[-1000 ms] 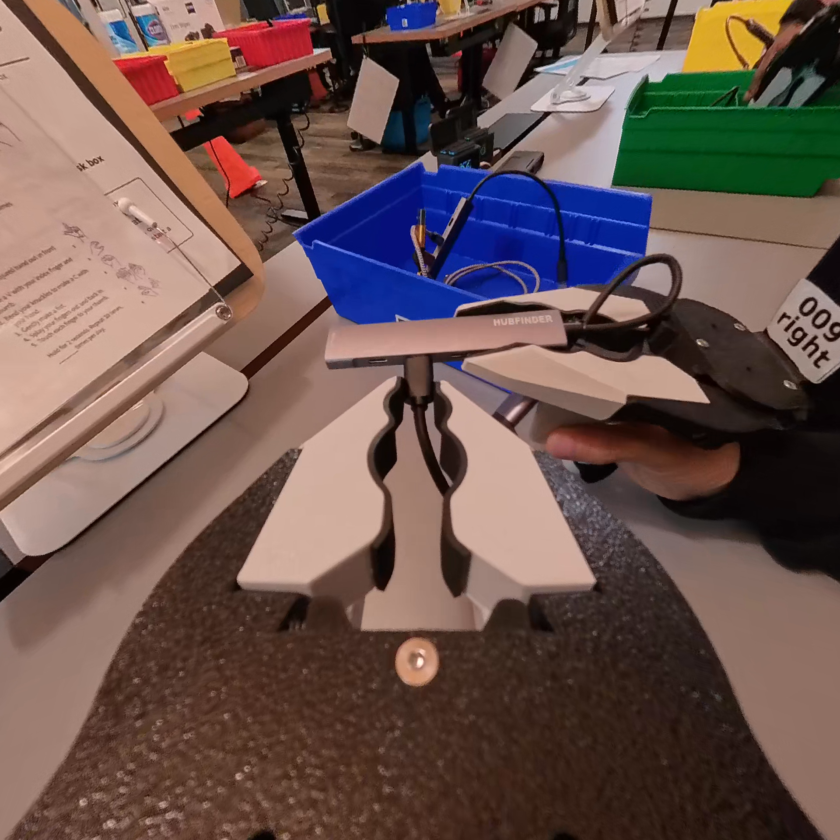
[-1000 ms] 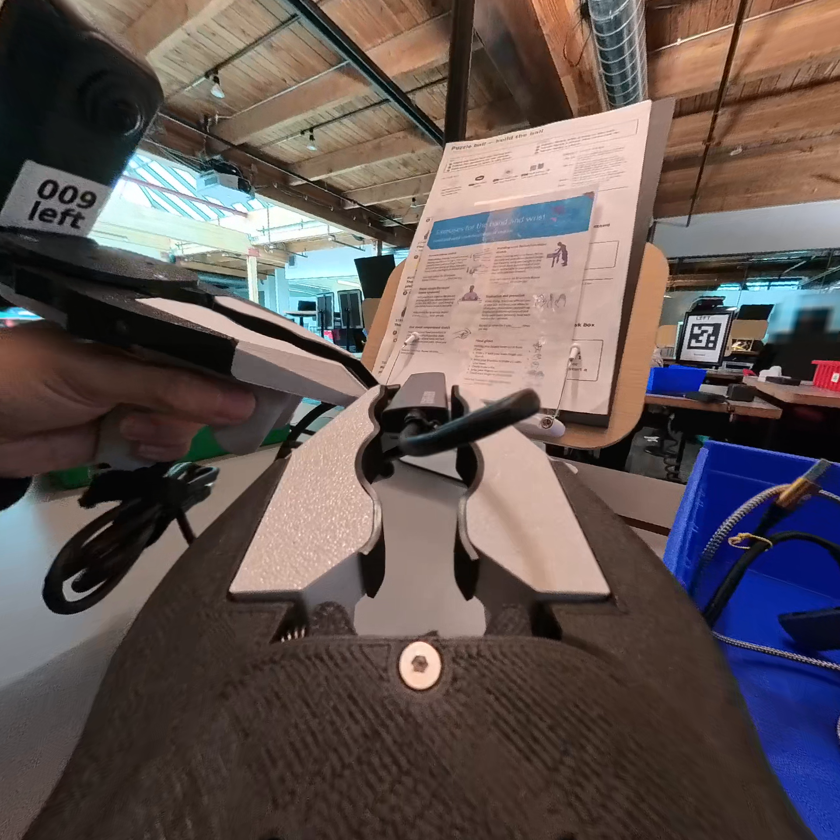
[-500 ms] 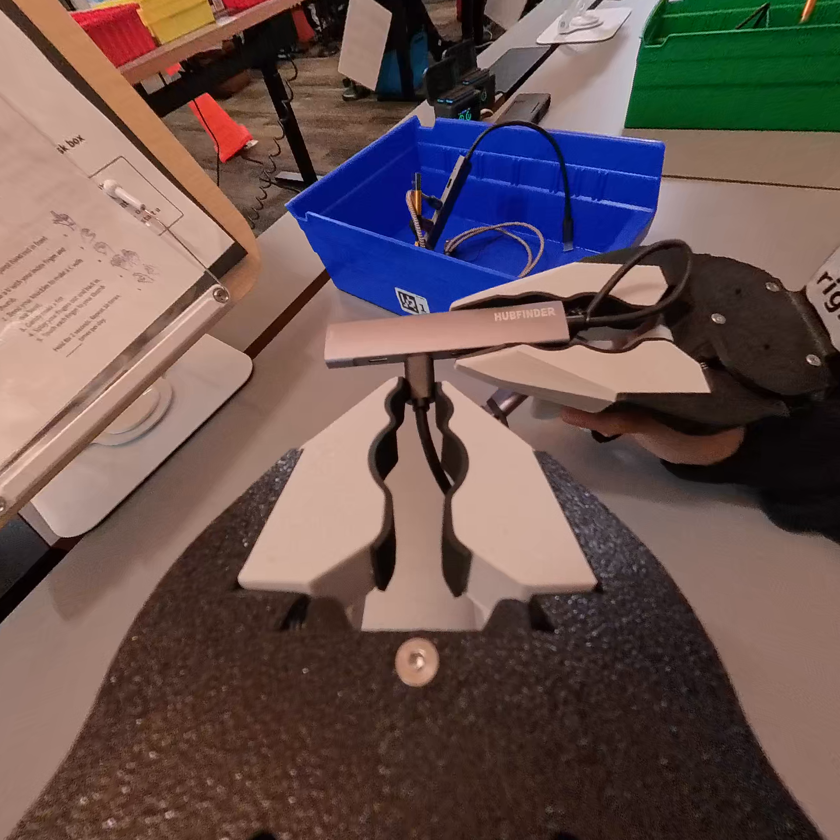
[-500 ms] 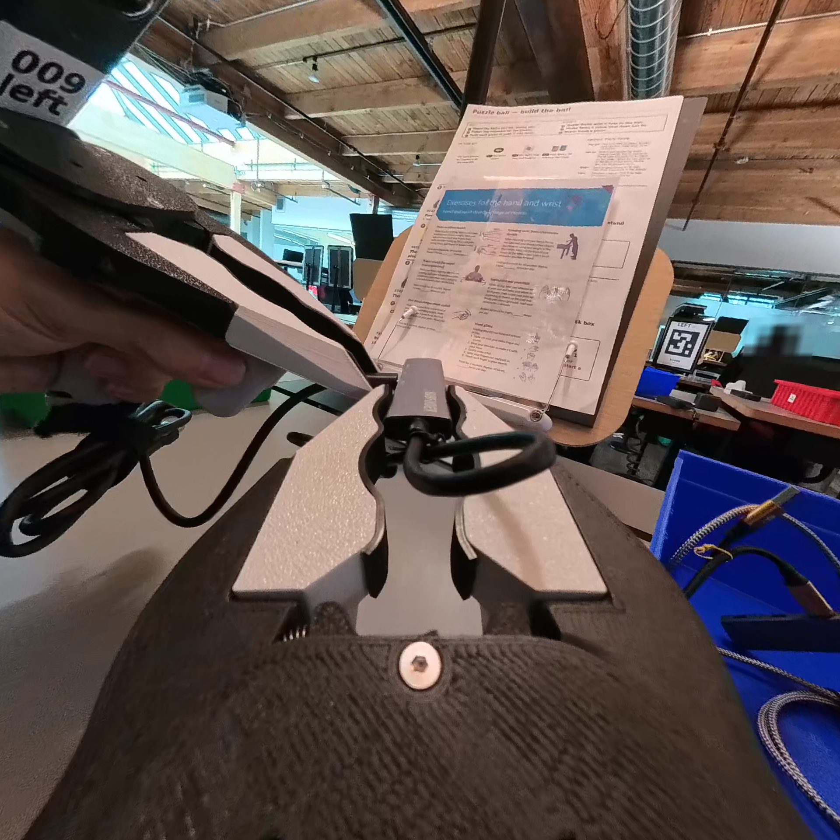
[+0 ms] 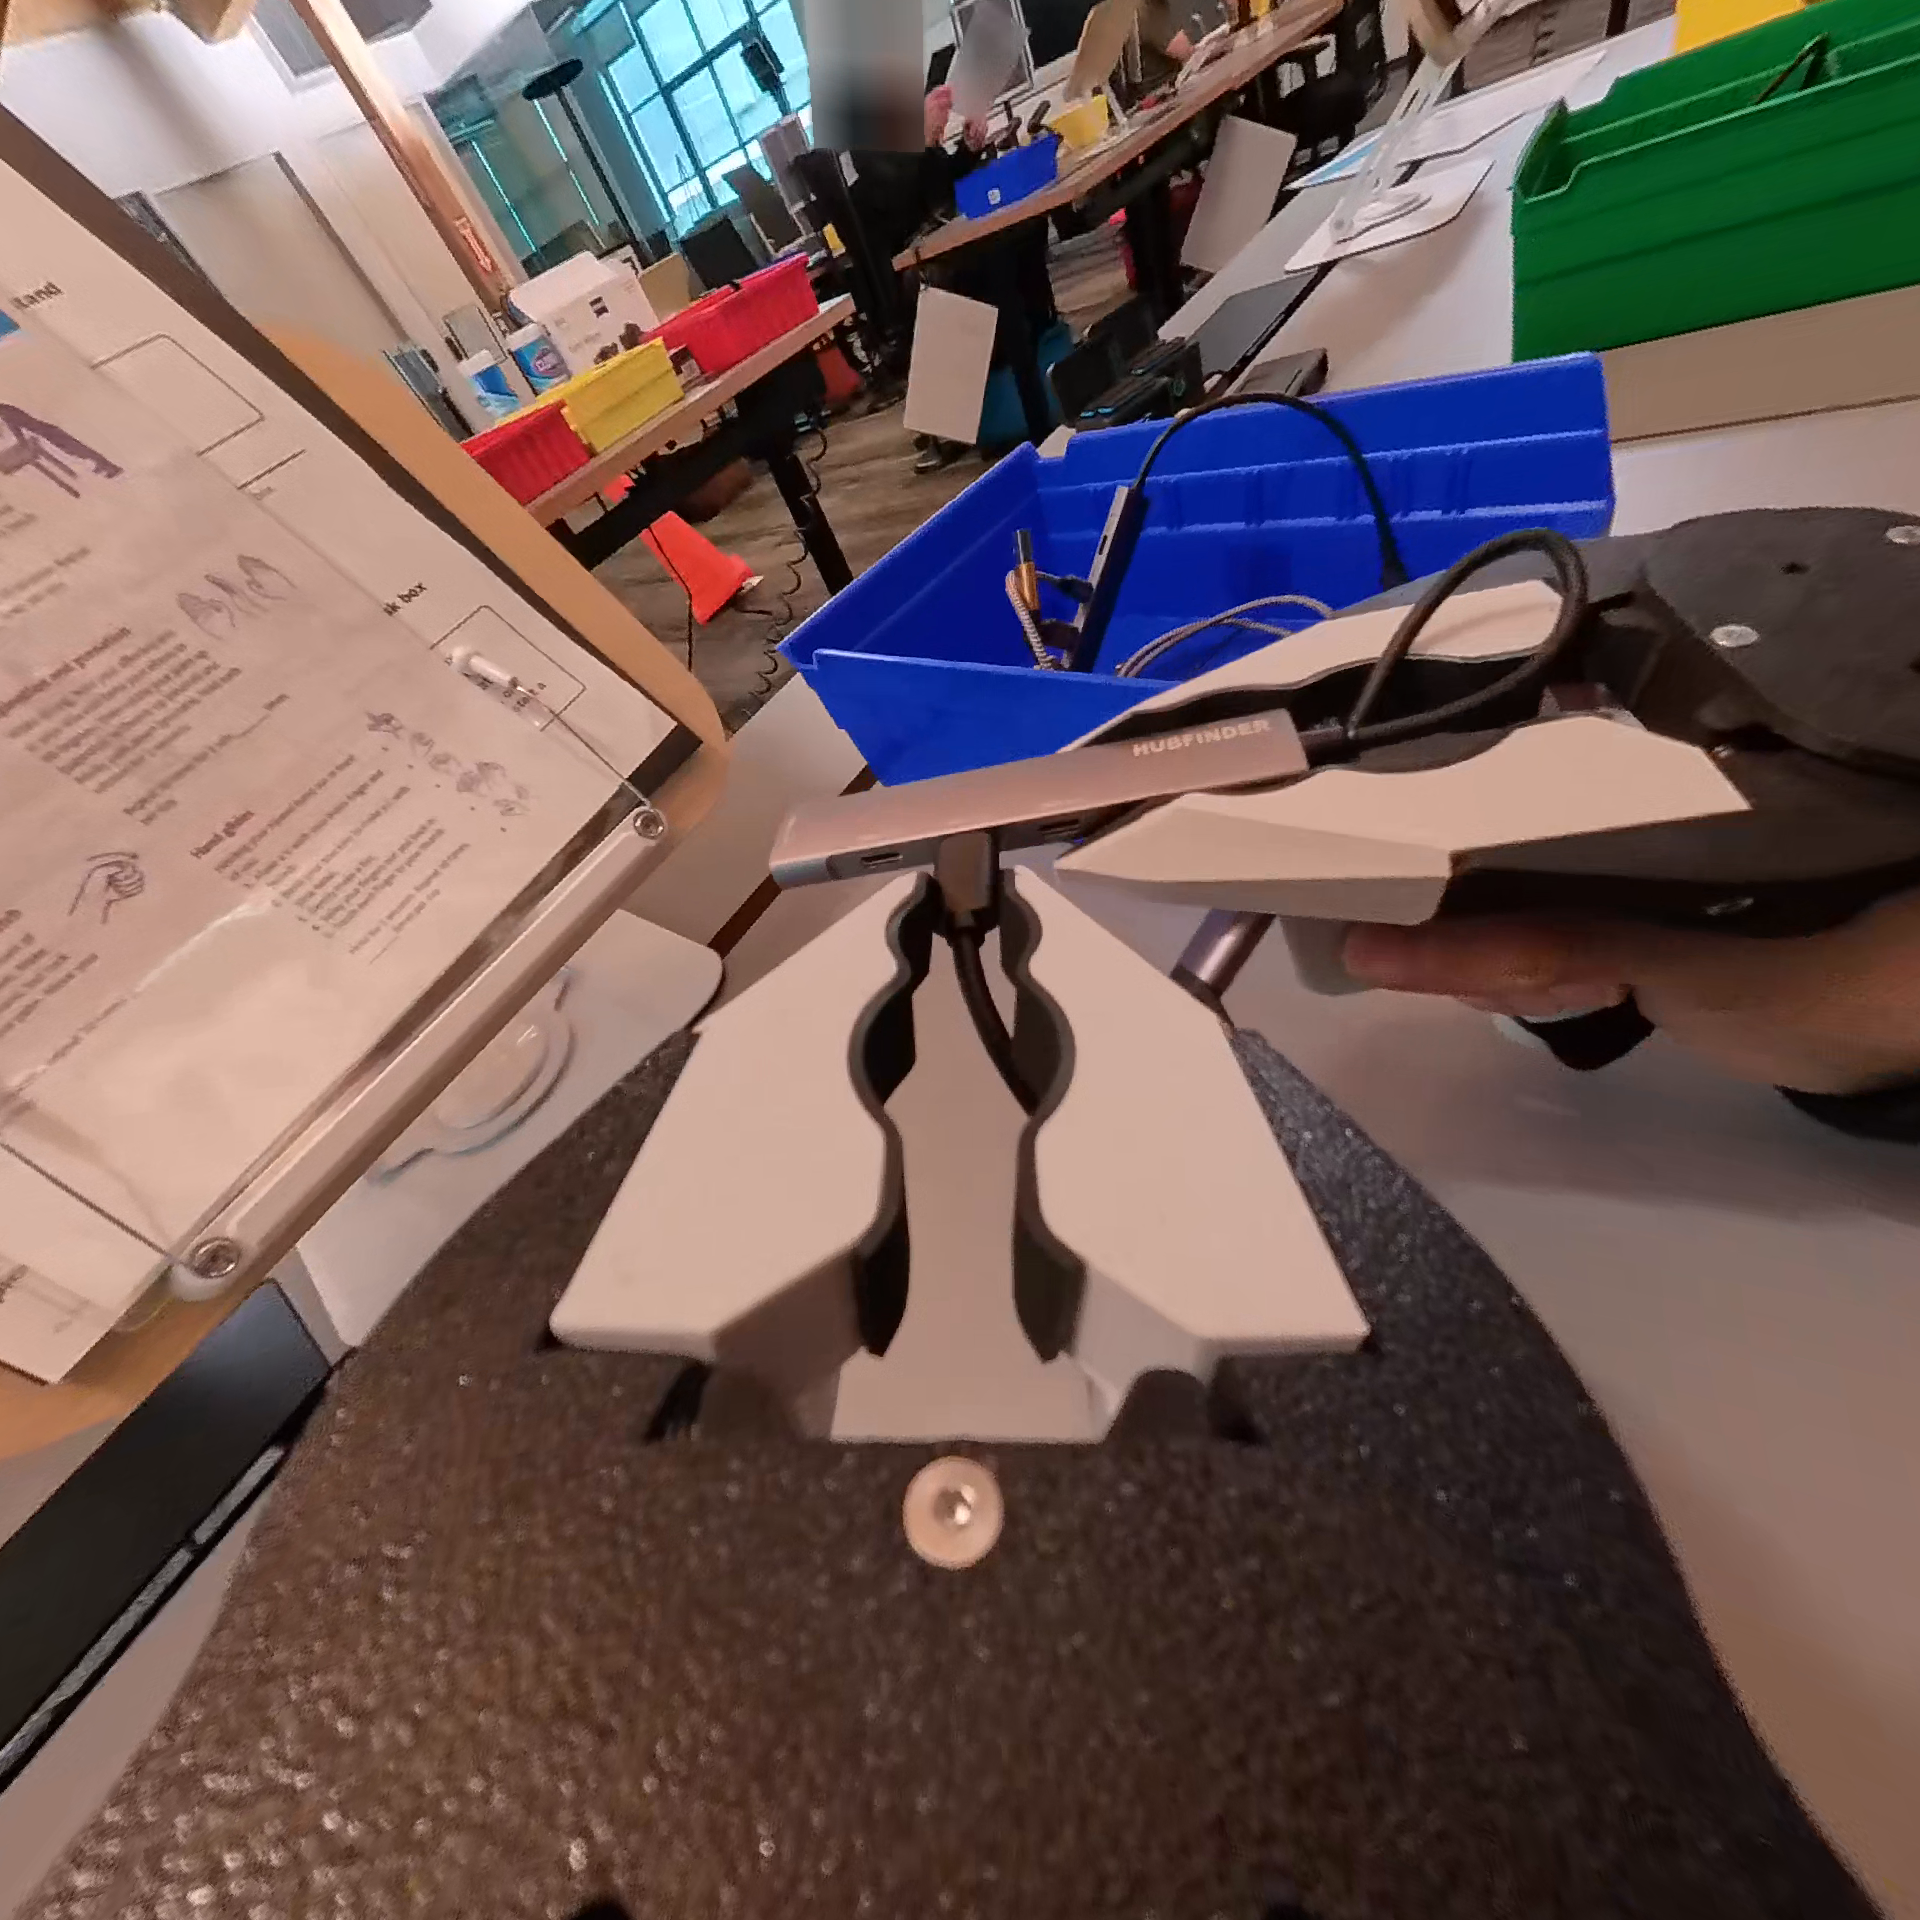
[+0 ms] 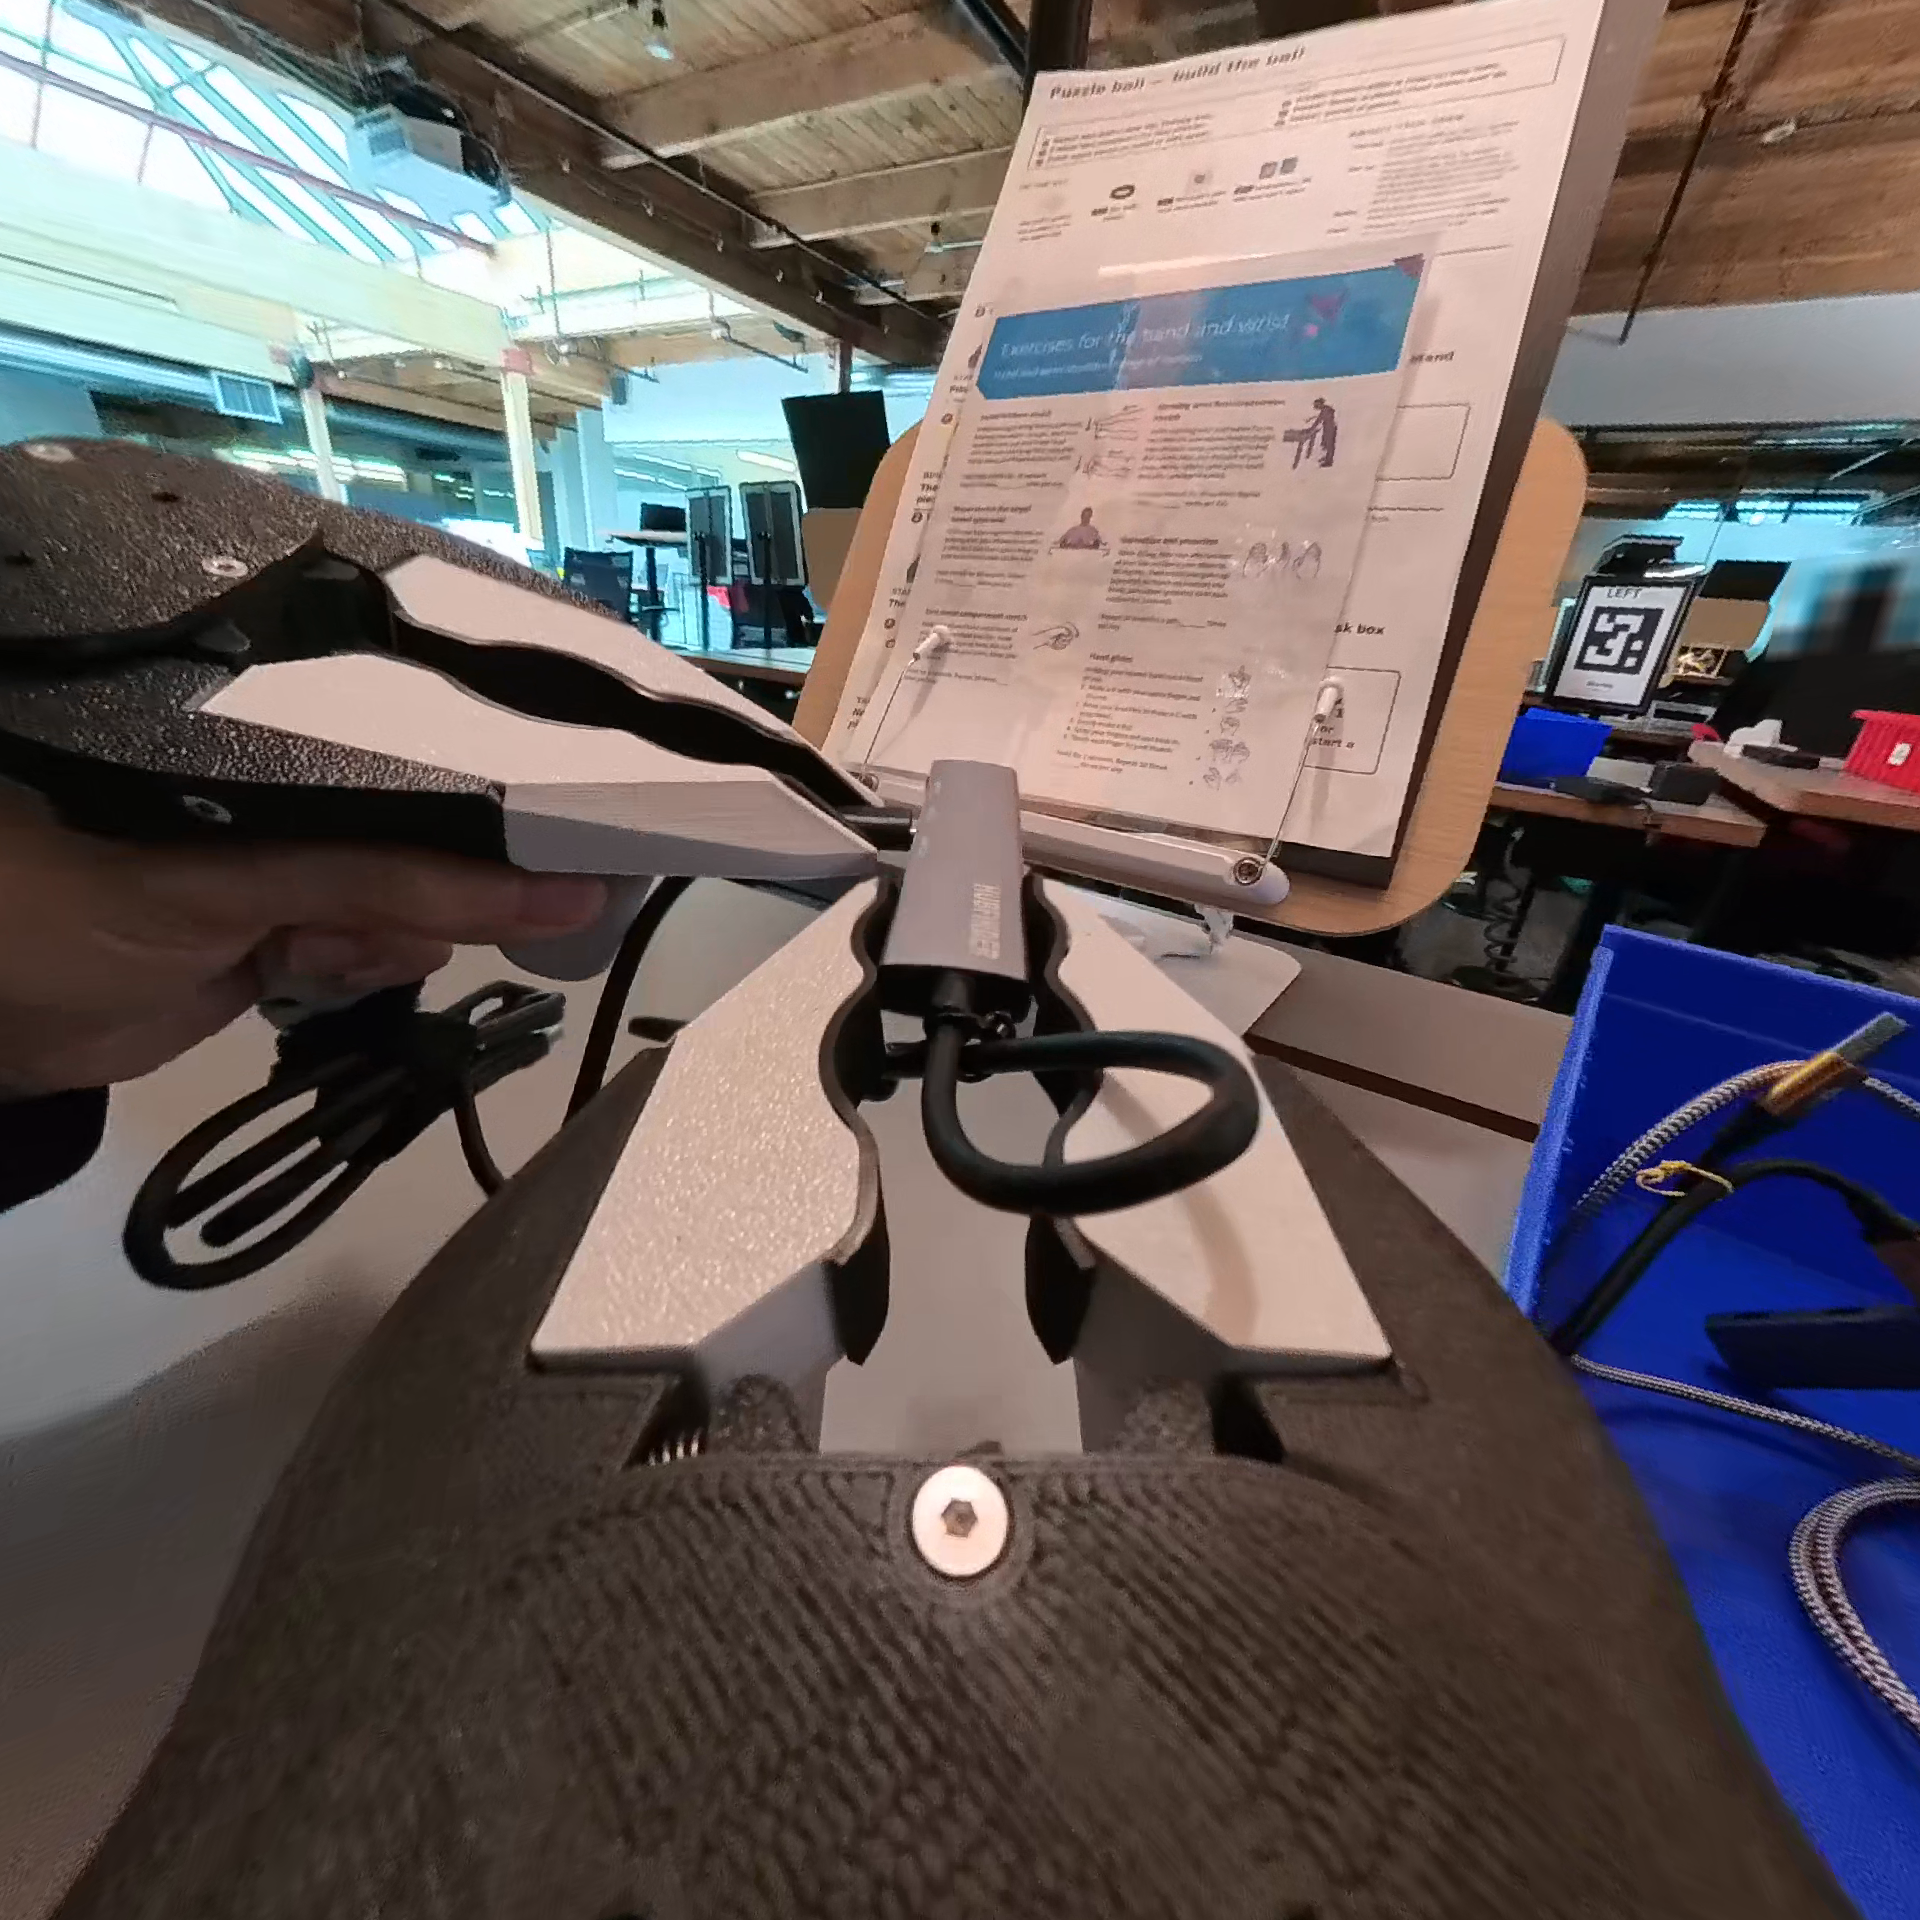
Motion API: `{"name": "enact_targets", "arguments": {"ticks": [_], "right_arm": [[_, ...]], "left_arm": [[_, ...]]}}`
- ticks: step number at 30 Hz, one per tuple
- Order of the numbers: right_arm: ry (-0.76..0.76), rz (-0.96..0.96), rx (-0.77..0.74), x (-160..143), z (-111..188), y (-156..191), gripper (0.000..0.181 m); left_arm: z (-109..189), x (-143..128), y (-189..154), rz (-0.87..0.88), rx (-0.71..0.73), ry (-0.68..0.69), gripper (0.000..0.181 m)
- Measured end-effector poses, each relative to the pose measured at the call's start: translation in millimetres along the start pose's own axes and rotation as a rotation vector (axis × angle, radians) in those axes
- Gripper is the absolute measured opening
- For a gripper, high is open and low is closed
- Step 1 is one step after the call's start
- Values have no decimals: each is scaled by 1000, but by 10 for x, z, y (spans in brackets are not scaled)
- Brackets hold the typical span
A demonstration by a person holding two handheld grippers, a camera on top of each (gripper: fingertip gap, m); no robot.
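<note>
My left gripper is shut on the grey plug of a black cable. The plug sits in a side port of a slim grey hub. My right gripper is shut on that hub near its cable end and holds it above the table. The hub's own short black cable curls in a loop over the right fingers. In the left wrist view the right gripper comes in from the right. In the right wrist view the left gripper comes in from the left. A coiled black cable bundle hangs below it.
A blue bin with cables and another hub stands behind the grippers; it also shows in the right wrist view. A document stand with printed sheets stands close at the left. A green bin is far right. The grey table lies below. My two grippers' fingertips are within a few centimetres of each other.
Both grippers stay shut, with plug and hub joined. The joined pair has tilted, so more of the room shows. The hub's short cable has curled into a wider loop.
</note>
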State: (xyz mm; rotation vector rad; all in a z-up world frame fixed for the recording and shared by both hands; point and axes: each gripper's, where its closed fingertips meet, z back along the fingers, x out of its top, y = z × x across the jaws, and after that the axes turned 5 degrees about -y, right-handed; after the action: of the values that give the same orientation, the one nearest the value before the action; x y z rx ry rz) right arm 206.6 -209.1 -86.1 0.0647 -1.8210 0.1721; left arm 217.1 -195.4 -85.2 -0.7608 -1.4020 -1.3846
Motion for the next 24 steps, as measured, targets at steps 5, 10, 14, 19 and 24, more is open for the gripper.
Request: {"name": "enact_targets", "arguments": {"ticks": [5,10,14,19,24], "right_arm": [[21,32,0,-45,-10,43,23],[25,71,-8,-56,-23,61,23],[-45,132,-51,90,2,9,23],[-146,353,-120,324,102,-36,23],[-145,406,-128,355,108,-15,23]], "left_arm": [[31,-2,21,-9,-14,37,9],[48,-32,29,-37,-29,51,9],[23,70,-3,36,-65,-82,10],[102,262,-11,109,-129,-248,23],[106,278,-68,19,-126,-237,16]]}}
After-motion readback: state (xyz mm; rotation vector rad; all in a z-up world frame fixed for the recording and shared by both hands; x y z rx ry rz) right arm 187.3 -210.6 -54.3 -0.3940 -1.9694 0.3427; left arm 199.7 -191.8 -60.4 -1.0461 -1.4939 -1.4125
